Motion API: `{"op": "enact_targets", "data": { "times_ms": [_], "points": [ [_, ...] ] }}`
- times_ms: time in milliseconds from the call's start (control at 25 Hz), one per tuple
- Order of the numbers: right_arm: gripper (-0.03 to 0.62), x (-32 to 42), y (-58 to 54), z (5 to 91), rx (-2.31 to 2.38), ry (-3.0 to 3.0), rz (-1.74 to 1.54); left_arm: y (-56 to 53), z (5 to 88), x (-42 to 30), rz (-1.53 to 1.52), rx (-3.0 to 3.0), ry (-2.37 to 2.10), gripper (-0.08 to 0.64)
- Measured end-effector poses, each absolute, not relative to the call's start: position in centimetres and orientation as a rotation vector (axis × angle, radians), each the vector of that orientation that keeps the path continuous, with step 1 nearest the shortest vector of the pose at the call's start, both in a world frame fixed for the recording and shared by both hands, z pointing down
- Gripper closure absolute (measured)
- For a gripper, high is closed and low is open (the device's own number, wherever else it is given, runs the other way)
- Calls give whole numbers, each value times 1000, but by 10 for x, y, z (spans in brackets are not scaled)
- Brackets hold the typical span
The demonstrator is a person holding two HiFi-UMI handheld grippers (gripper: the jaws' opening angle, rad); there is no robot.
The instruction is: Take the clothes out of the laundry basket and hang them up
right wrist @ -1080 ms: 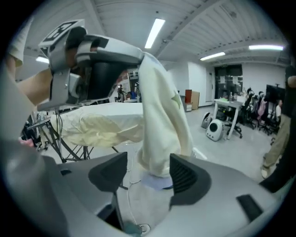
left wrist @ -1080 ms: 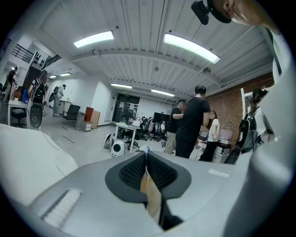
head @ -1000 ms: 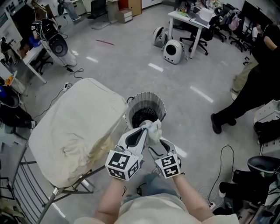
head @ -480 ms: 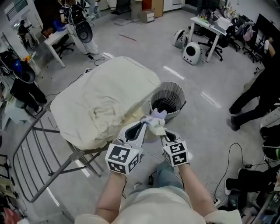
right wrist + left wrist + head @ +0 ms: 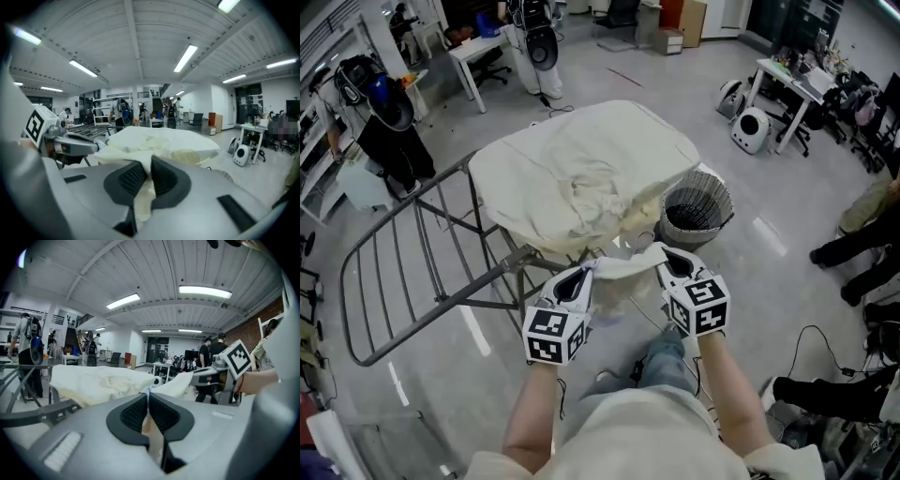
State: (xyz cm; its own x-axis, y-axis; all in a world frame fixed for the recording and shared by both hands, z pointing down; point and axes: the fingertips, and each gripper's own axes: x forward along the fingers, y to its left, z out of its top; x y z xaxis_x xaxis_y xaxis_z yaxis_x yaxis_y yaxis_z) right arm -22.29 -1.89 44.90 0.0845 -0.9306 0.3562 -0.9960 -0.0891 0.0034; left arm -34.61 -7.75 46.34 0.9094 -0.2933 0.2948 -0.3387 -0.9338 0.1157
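Head view: pinching a cloth [image 5: 623, 267] tight in left gripper [image 5: 585, 272] and right gripper [image 5: 662, 262], stretched wide, likely for laying over the rack [image 5: 473, 292].

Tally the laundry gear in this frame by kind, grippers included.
Grippers: 2, left gripper and right gripper
Cloths: 2, held cloth and draped cloth
Rack: 1
Basket: 1
Total: 6
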Motion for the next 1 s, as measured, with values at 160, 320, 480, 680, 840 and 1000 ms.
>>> {"op": "enact_targets", "data": {
  "times_ms": [160, 320, 480, 680, 840, 1000],
  "points": [
    [574, -280, -48, 427, 1949, -2059, 295, -87, 478, -395, 438, 2852, -611, 535],
    [572, -347, -80, 416, 1734, -2201, 205, -99, 482, -452, 428, 2813, -780, 534],
    [574, -412, -106, 398, 1537, -2347, 113, -108, 477, -508, 378, 2781, -945, 534],
    [574, -484, -132, 373, 1372, -2467, -12, -104, 471, -568, 320, 2734, -1061, 499],
    [574, -529, -148, 355, 1278, -2529, -83, -98, 468, -606, 294, 2693, -1119, 398],
    [574, -566, -160, 330, 1232, -2580, -136, -89, 465, -634, 277, 2663, -1141, 360]
  ]
}}
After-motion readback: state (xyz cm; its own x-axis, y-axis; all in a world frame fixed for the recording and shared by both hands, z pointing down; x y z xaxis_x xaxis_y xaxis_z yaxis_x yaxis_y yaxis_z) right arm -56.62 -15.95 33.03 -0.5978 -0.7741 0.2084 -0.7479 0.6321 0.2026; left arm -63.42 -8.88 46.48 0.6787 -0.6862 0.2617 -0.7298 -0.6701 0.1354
